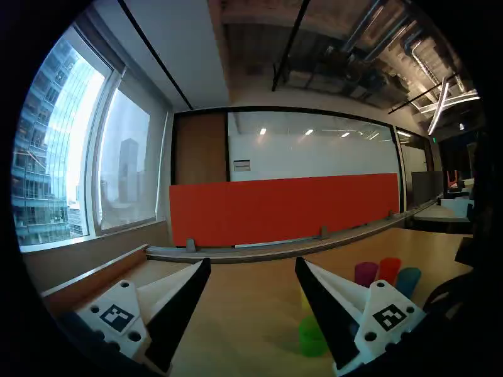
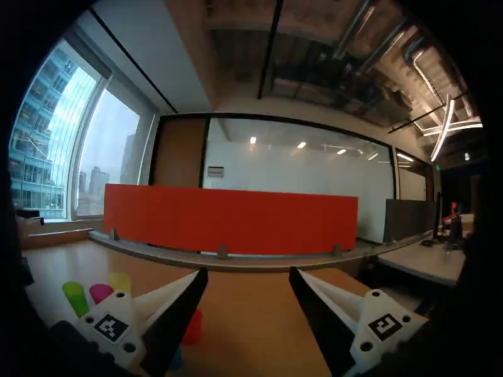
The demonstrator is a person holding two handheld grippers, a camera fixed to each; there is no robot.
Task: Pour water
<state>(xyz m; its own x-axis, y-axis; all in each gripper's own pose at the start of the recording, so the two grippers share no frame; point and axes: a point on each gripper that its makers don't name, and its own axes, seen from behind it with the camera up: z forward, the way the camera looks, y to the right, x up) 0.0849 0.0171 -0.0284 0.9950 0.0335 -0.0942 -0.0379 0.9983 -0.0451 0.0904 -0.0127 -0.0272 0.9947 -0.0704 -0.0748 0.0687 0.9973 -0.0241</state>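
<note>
Several coloured plastic cups stand on a wooden table (image 1: 251,314). In the left gripper view a green cup (image 1: 311,336) sits low beside the right finger, with a yellow cup (image 1: 304,303) partly hidden behind that finger. Purple (image 1: 365,273), red (image 1: 390,269) and blue (image 1: 409,281) cups stand farther right. My left gripper (image 1: 251,261) is open and holds nothing. In the right gripper view green (image 2: 75,297), magenta (image 2: 100,292) and yellow (image 2: 119,281) cups stand at the left. A red cup (image 2: 193,327) and a blue cup (image 2: 176,360) peek out beside the left finger. My right gripper (image 2: 247,271) is open and holds nothing.
An orange partition (image 1: 283,210) on a grey rail runs along the table's far edge. Large windows (image 1: 56,163) and a sill fill the left side. Another desk (image 2: 421,257) with small items stands at the right. Bare tabletop (image 2: 251,327) lies between the right gripper's fingers.
</note>
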